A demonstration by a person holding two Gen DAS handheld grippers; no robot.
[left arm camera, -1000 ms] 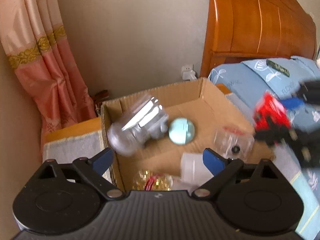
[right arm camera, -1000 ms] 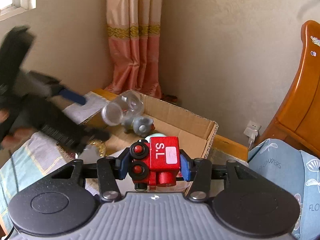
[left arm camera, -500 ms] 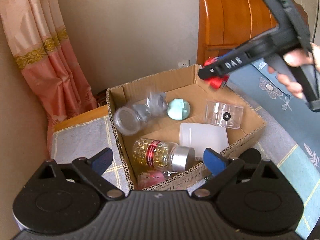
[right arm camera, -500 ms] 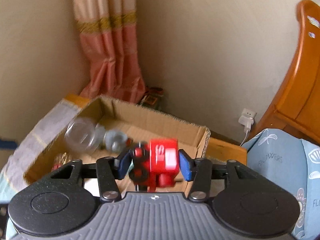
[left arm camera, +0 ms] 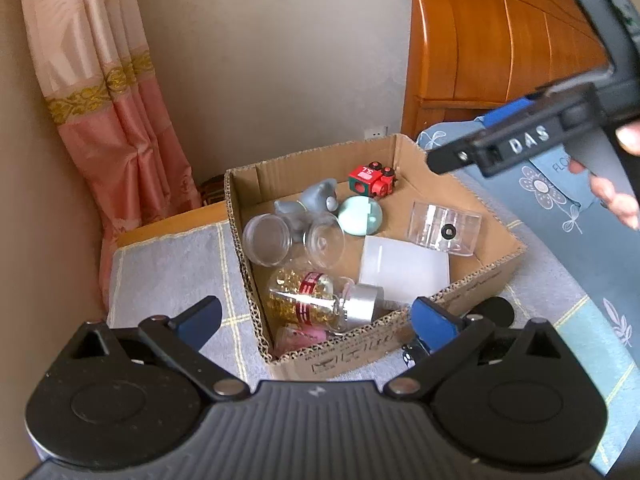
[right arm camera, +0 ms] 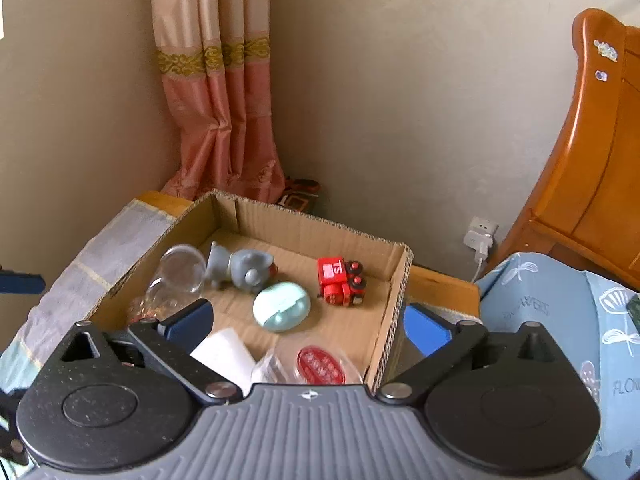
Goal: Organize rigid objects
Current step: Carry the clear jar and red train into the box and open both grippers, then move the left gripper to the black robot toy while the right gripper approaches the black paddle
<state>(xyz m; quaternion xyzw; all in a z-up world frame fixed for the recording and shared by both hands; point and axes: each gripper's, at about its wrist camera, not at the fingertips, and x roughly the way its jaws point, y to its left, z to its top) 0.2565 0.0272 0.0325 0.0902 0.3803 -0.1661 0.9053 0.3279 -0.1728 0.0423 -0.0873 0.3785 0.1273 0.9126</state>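
While the right gripper (right arm camera: 306,328) hangs over the cardboard box (right arm camera: 400,280), its jaws just sprung wide and empty, the red toy train (right arm camera: 340,282) lies in the box's far right corner, long axis across the box, wheels tipped rightward. The left gripper (left arm camera: 316,320) gapes wide, empty.

a bed (left arm camera: 168,264) with a pale grey checked cover carries a cardboard box (left arm camera: 472,280); a blue flowered quilt (left arm camera: 560,216) lies on it just beside the box.
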